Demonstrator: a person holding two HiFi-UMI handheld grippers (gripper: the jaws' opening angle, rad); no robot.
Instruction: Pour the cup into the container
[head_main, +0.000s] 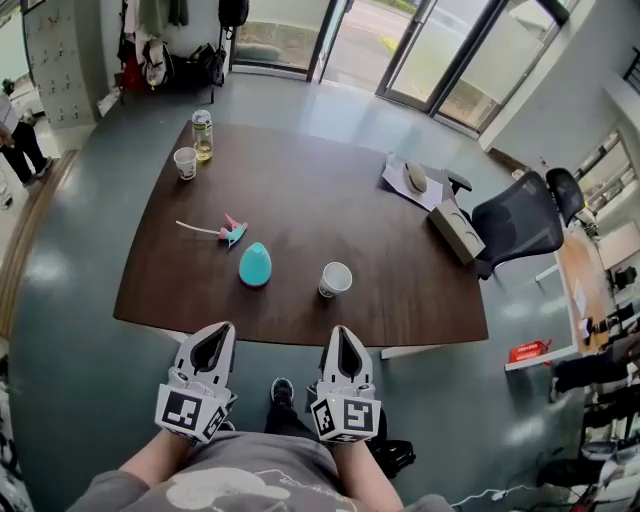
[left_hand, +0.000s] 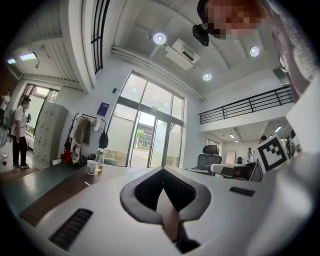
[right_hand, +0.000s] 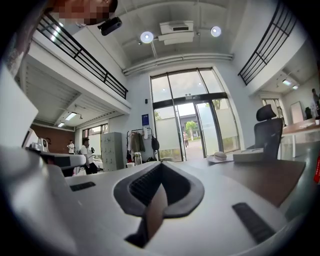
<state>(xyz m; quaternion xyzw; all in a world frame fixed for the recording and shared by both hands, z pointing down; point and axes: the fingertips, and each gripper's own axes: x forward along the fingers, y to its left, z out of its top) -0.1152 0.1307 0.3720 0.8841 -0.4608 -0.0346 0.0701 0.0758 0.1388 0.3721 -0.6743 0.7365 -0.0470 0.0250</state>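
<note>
Here the table (head_main: 330, 200) lies ahead of both claws. The right claw (head_main: 345, 345), clenched on nothing, is the nearer one: the cup (head_main: 336, 279) stands at its 12 o'clock, upright near the table's front edge. The left claw (head_main: 212, 345) is clenched and empty too. The teal thing (head_main: 255, 265), at the cup's 9 o'clock, is perhaps the container; the cup's content cannot be made out.

White cup (head_main: 336, 279): upright, mouth open, near edge of table (head_main: 400, 260), right of centre. Second paper cup (head_main: 185, 162): upright, far left corner, just beside clear container (head_main: 203, 135) holding yellowish liquid.
</note>
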